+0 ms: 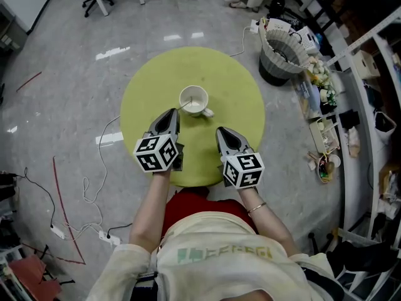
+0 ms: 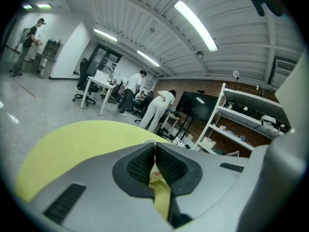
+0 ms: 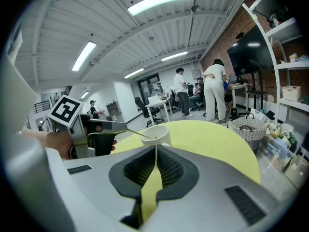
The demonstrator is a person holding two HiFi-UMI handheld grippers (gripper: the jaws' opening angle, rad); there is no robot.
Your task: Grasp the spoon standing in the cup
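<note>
So the left hand-held gripper (image 1: 174, 113) is clamped on the spoon (image 1: 185, 107) in the cup (image 1: 194, 100), mid-frame on the counter (image 1: 241, 93); the right hand-held gripper (image 1: 221, 132) is clenched, empty, just below-right.

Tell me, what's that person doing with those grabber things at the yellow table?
A person is working at a round yellow table with a grabber in each hand. A white cup stands on the table with a spoon leaning in it. The left gripper has reached the cup and its jaws are closed on the end of the spoon's handle. The right gripper hangs a little short of the cup, jaws together, holding nothing. The spoon is not yet lifted out.
</note>
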